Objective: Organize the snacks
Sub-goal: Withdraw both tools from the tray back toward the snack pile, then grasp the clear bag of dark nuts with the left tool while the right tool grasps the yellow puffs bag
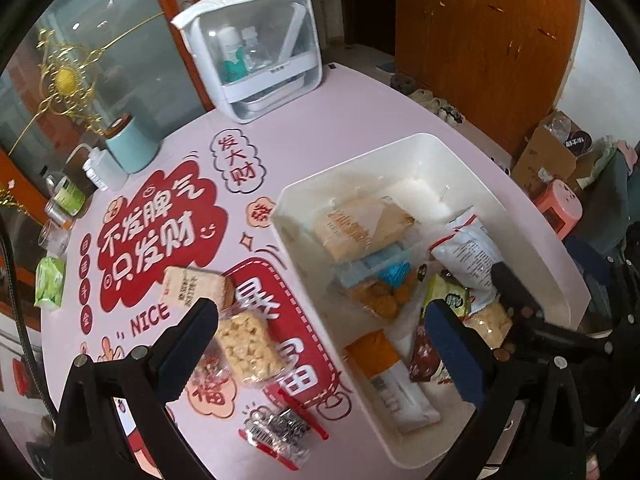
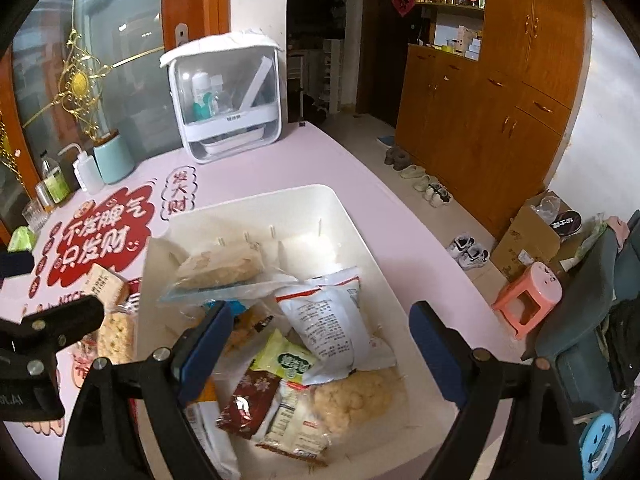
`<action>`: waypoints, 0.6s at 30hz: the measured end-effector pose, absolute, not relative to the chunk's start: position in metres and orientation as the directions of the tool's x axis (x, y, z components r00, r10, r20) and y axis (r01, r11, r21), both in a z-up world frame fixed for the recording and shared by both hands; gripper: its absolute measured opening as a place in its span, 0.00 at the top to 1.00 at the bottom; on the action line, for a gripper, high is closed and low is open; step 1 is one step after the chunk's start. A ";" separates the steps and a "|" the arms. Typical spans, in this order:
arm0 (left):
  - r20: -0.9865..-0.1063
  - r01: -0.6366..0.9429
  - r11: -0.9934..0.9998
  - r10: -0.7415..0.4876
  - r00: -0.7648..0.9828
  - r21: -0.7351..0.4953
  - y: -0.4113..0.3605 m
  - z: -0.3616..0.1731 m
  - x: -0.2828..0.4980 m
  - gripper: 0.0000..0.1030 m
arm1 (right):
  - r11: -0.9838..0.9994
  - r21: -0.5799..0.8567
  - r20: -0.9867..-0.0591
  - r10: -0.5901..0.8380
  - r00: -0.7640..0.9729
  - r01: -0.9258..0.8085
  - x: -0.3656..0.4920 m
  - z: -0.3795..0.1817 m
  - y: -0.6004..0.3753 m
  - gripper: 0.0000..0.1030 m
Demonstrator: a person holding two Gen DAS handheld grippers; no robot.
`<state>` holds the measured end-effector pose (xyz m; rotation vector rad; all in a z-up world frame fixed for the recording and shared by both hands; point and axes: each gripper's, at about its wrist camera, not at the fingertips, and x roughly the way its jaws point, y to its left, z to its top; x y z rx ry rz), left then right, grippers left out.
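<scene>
- The round pink table with red cartoon lettering [image 1: 340, 128] carries everything; the large white rectangular plastic bin [image 1: 420, 148] sits on its right half, and loose snacks lie to the left of the bin.
- The bin is already well filled: a white printed pouch [image 2: 332, 320], a tan wrapped cake in clear film [image 2: 220, 266], a small green-and-yellow packet [image 2: 286, 360], a dark red packet [image 2: 248, 404] and a clear bag of pale puffed pieces [image 2: 356, 400] are piled inside.
- Three snacks lie on the table just left of the bin: a clear-wrapped block of pale yellow puffed rice [image 1: 250, 346], a beige wrapped biscuit brick [image 1: 192, 286] on its far side, and a clear bag of dark sweets with red trim [image 1: 280, 428] nearer.
- The left gripper [image 1: 320, 332] has its jaws spread wide and empty, its left finger over the puffed-rice block.
- The right gripper [image 2: 320, 344] hovers over the bin, jaws wide, holding nothing.
- By my judgement the step in hand is collecting the remaining loose snacks; next the left gripper should shift left, straddle the puffed-rice block, close gently on it and carry it right into the bin.
</scene>
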<state>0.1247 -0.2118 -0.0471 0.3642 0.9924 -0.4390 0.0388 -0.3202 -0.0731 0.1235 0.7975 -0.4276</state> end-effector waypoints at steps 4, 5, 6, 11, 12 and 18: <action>-0.851 0.481 0.872 -0.181 0.493 0.093 -0.188 -0.038 0.117 0.00 | 0.914 -0.025 -0.696 -0.307 0.649 0.405 0.033 -0.061 -0.311 0.12; -0.847 0.470 0.878 -0.176 0.501 0.095 -0.181 -0.036 0.115 0.00 | 0.916 -0.011 -0.690 -0.297 0.660 0.401 0.032 -0.058 -0.310 0.12; -0.845 0.459 0.883 -0.170 0.507 0.097 -0.173 -0.035 0.114 0.00 | 0.917 -0.001 -0.687 -0.290 0.666 0.398 0.031 -0.056 -0.309 0.12; -0.840 0.389 0.917 -0.139 0.524 0.091 -0.131 -0.032 0.108 0.00 | 0.934 0.053 -0.670 -0.230 0.706 0.354 0.032 -0.049 -0.297 0.12; -0.840 0.373 0.923 -0.131 0.527 0.090 -0.123 -0.031 0.107 0.00 | 0.940 0.061 -0.670 -0.210 0.712 0.334 0.034 -0.048 -0.291 0.12; -0.842 0.272 0.959 -0.076 0.534 0.085 -0.070 -0.036 0.105 0.00 | 0.975 0.056 -0.678 -0.121 0.725 0.215 0.045 -0.053 -0.253 0.12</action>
